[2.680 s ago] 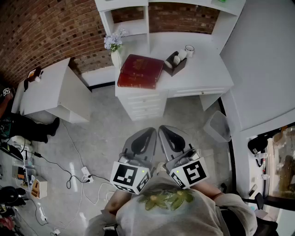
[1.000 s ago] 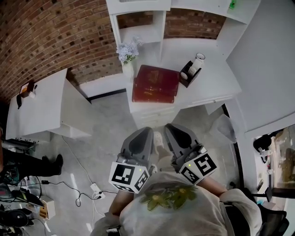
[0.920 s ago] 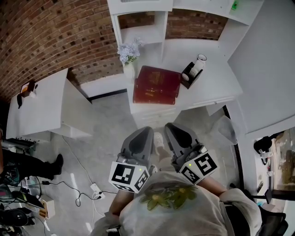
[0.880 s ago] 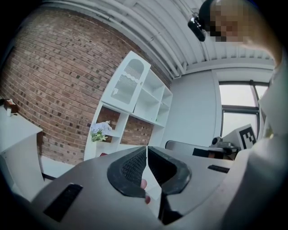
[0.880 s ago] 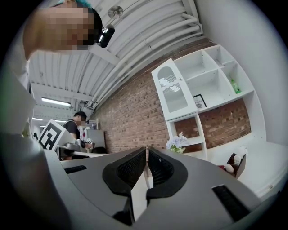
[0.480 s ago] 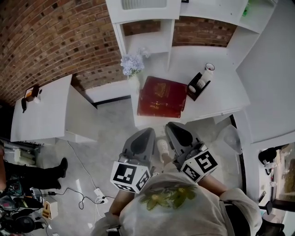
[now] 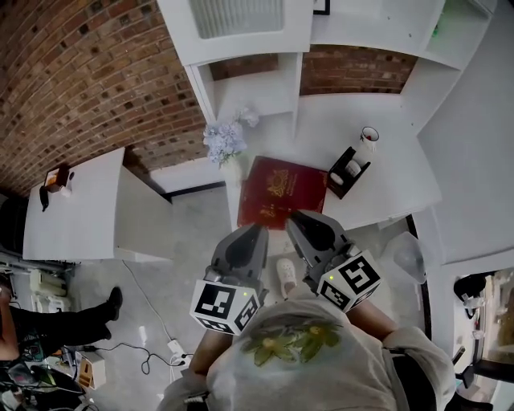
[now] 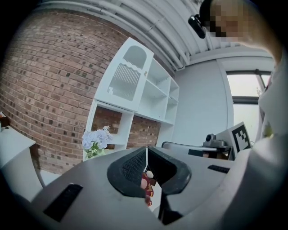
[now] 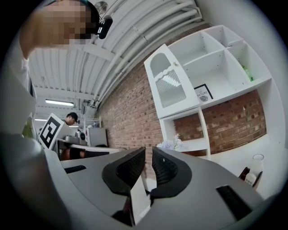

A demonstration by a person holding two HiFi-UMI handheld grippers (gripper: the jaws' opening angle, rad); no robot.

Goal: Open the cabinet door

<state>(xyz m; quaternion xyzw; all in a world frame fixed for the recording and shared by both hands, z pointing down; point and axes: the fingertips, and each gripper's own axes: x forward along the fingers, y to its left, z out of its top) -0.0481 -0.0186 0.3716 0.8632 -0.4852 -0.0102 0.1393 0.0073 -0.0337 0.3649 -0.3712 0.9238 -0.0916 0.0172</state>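
Risk: the white cabinet door with a slatted, arched panel (image 7: pixel 241 16) is sitting closed, high at the hutch's top left corner. A reach from here is probably passing over the vase of pale blue flowers (image 7: pixel 225 143), which could tip. Jaws not parted in time could slip off the door's small knob.
Room: a red brick wall (image 7: pixel 80 72) is running behind the furniture, and a grey concrete floor (image 7: pixel 185 233) is carrying loose cables.
Worktop: the white desk with hutch shelves (image 7: pixel 377 136) is standing against that wall.
Side table: a low white table (image 7: pixel 72 213) is standing well apart, to the left.
Book: a dark red hardcover book (image 7: pixel 283 197) is lying at the worktop's front left corner, with the flowers just behind it.
Caddy: a black caddy holding a white cup (image 7: pixel 353 164) is sitting near the worktop's middle.
Left gripper (image 7: pixel 255 234): the jaws are pressing together on nothing, hovering off the worktop's front edge.
Right gripper (image 7: pixel 299 218): the jaws are almost meeting and empty, hovering at the front edge beside the book.
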